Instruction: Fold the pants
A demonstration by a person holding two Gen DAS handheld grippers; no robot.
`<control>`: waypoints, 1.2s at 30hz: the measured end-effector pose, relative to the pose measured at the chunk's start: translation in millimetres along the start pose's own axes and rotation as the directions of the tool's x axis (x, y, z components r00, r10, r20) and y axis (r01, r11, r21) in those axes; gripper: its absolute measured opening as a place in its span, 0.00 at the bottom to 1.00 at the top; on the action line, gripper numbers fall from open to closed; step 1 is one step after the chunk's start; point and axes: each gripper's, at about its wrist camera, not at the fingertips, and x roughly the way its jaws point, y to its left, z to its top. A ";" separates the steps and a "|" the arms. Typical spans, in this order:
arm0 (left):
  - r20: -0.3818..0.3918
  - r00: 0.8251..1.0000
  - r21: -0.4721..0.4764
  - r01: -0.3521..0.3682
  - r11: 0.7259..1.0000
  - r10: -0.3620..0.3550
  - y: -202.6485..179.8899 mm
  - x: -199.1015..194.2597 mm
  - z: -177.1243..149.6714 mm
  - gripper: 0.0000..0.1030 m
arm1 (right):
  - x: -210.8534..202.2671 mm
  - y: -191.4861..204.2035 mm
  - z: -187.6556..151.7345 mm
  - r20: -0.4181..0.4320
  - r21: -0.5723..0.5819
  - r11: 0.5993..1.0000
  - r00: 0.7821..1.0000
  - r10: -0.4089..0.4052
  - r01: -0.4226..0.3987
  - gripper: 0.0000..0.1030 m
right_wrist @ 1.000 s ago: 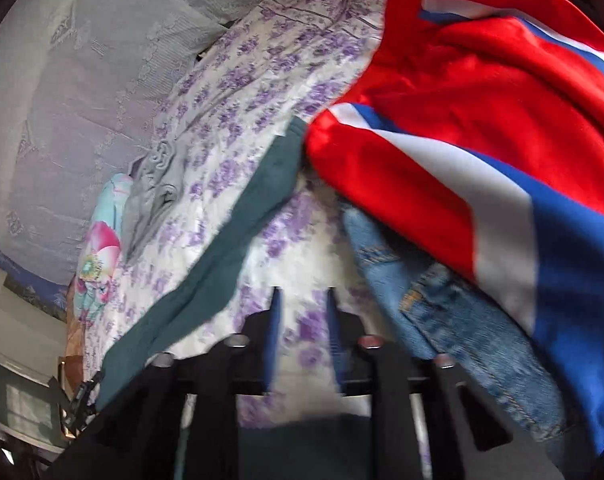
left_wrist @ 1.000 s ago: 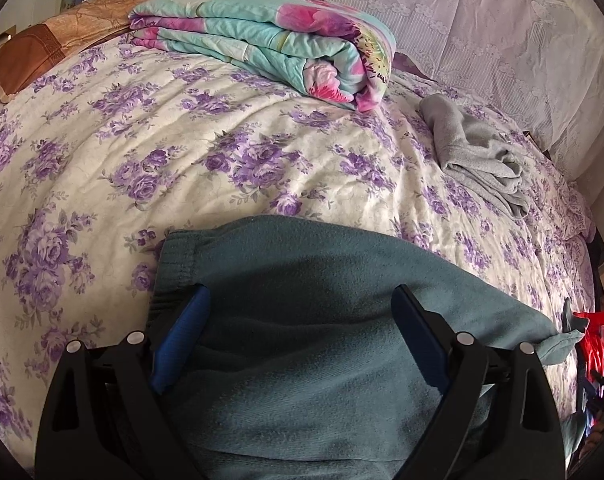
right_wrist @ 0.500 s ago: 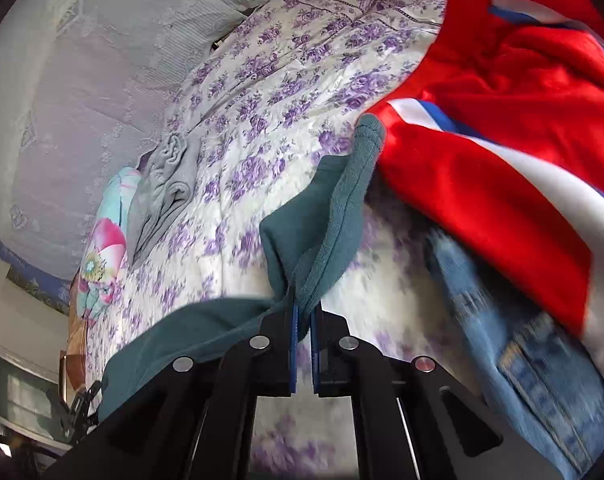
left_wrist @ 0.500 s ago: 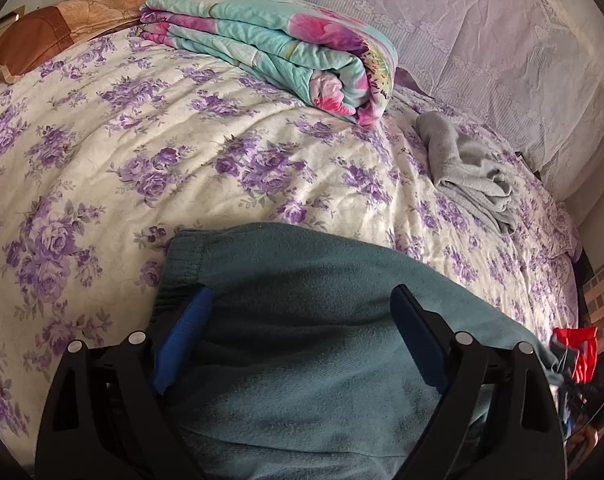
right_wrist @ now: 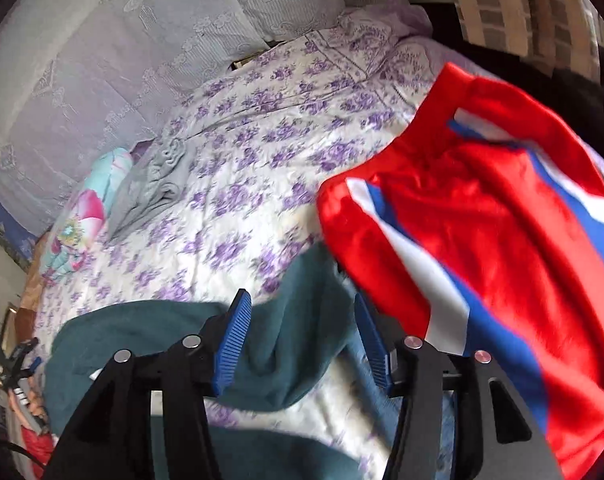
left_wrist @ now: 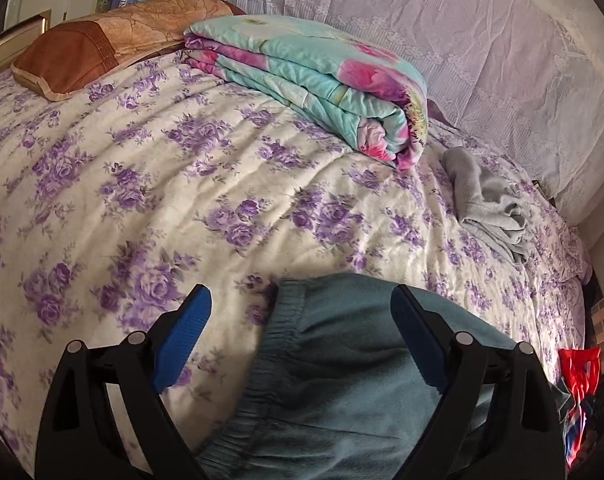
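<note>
Bare bedspread (left_wrist: 230,168) ahead; folded quilt (left_wrist: 322,80) blocks the far side.

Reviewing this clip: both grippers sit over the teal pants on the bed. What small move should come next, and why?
Probably lower the left gripper and close it on the waistband. Its jaws stand wide with nothing pinched, the band lying between them. The right gripper is opening, the pant leg loose between its pads, so the pants are unheld.
</note>
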 end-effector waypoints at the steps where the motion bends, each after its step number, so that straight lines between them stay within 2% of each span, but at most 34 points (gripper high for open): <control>1: -0.021 1.000 -0.004 -0.002 1.000 0.002 3.0 4.0 2.4 0.86 | 8.9 -2.2 6.4 -0.017 -0.012 1.000 1.000 0.000 -0.001 0.53; 4: -0.102 0.995 -0.002 0.004 1.000 -0.004 6.1 23.1 4.7 0.86 | 32.4 -2.5 16.7 -0.080 0.008 0.997 0.994 0.075 -0.074 0.53; 7: -0.135 0.991 -0.007 0.007 1.000 -0.008 4.1 36.7 2.1 0.86 | 40.0 8.6 14.5 -0.122 0.047 0.988 0.981 0.152 -0.147 0.53; 10: -0.145 0.989 0.005 0.015 1.000 -0.014 -1.0 43.2 2.8 0.86 | 51.4 16.2 10.3 -0.169 0.024 0.996 0.982 0.084 -0.081 0.53; 12: -0.151 0.988 0.009 0.017 1.000 -0.015 -3.3 45.1 4.8 0.86 | 63.6 18.4 6.3 -0.196 0.010 0.998 0.979 0.059 -0.058 0.47; 14: -0.156 0.988 0.009 0.018 1.000 -0.017 -3.0 46.4 7.3 0.86 | 76.0 18.0 3.1 -0.229 0.014 0.998 0.971 0.066 -0.065 0.25; 17: -0.172 0.985 0.002 0.015 1.000 -0.014 -1.2 51.7 11.3 0.86 | 80.7 17.9 -0.9 -0.216 -0.009 0.998 0.975 0.058 -0.061 0.10; 19: -0.180 0.984 -0.001 0.015 1.000 -0.015 -0.4 56.9 14.2 0.85 | 75.2 12.1 -1.2 -0.188 0.026 0.996 0.978 0.086 -0.083 0.05; 21: -0.189 0.982 0.007 0.019 1.000 -0.017 -2.0 60.2 14.3 0.74 | 69.2 7.7 0.8 -0.157 0.048 0.994 0.982 0.105 -0.098 0.04; 23: -0.192 0.981 0.052 0.008 0.999 0.002 -7.1 60.1 13.2 0.27 | 64.4 7.5 1.3 -0.144 0.054 0.994 0.984 0.106 -0.100 0.04; 24: -0.202 0.979 0.055 0.022 0.998 -0.010 -7.1 60.0 12.7 0.19 | 62.1 7.8 1.5 -0.137 0.055 0.993 0.985 0.108 -0.101 0.04; 27: -0.176 0.984 0.025 0.046 0.999 -0.041 -2.1 50.3 14.5 0.19 | 55.4 9.0 4.9 -0.103 0.062 0.993 0.989 0.108 -0.101 0.04; 32: -0.046 0.998 0.001 0.038 0.999 -0.038 1.5 17.5 45.0 0.18 | 47.4 13.8 19.6 -0.040 0.069 0.992 0.993 0.107 -0.104 0.04; 36: 0.036 0.999 0.017 -0.024 1.000 0.023 -6.2 9.4 74.2 0.18 | 61.9 29.1 38.2 -0.026 0.069 0.991 0.992 0.120 -0.118 0.04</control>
